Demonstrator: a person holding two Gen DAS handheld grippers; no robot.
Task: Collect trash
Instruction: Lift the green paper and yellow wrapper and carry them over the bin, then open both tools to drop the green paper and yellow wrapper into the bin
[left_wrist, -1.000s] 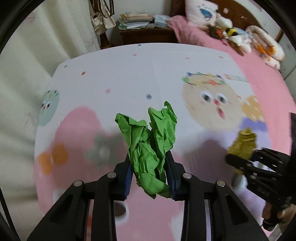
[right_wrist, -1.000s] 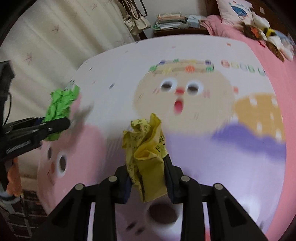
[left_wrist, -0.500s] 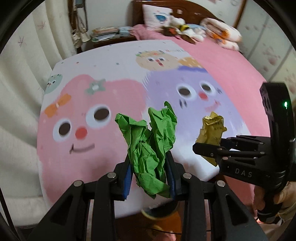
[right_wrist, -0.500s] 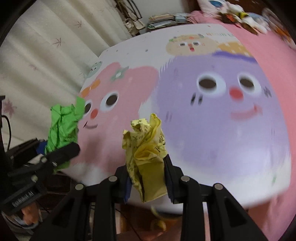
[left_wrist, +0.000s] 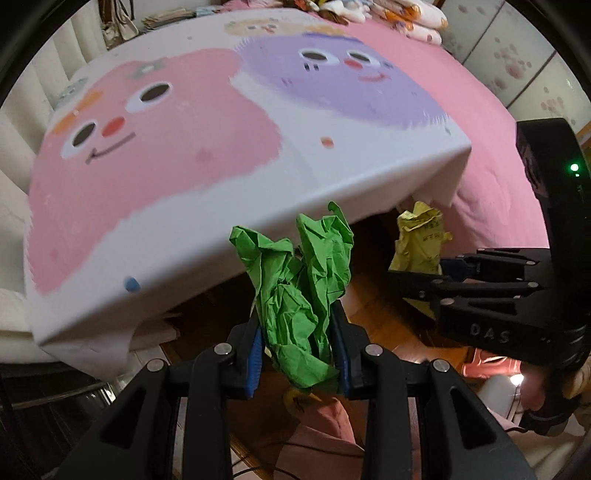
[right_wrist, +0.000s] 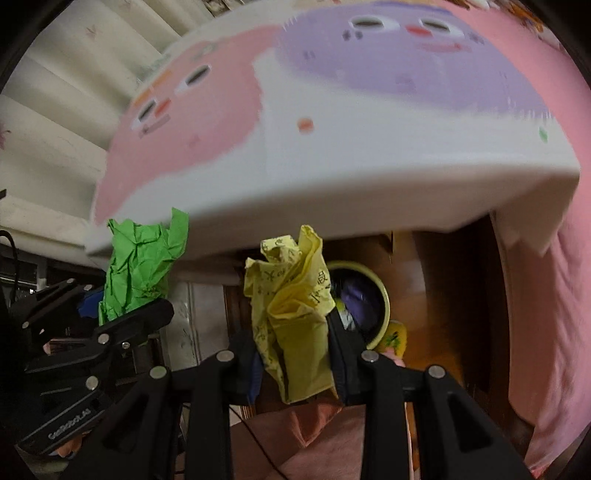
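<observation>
My left gripper (left_wrist: 297, 354) is shut on a crumpled green paper (left_wrist: 299, 295), held off the near edge of the cartoon-print mat (left_wrist: 166, 155). My right gripper (right_wrist: 295, 350) is shut on a crumpled yellow paper (right_wrist: 291, 314). Each gripper shows in the other's view: the right one with the yellow paper (left_wrist: 421, 240) at the right, the left one with the green paper (right_wrist: 140, 266) at the left. A yellow-rimmed bin (right_wrist: 382, 295) with dark contents stands on the floor just behind the yellow paper, below the mat's edge.
The white edge of the mat (right_wrist: 332, 214) overhangs above both papers. A pink bedspread (left_wrist: 480, 166) hangs at the right. Wooden floor (left_wrist: 376, 306) lies below. Pink clothing (right_wrist: 295, 443) and a thin cable lie under the grippers. Curtains (right_wrist: 55, 129) hang at the left.
Both grippers have pulled back off the mat and dropped below its near edge, still holding their papers. The bin on the floor has come into the right wrist view.
</observation>
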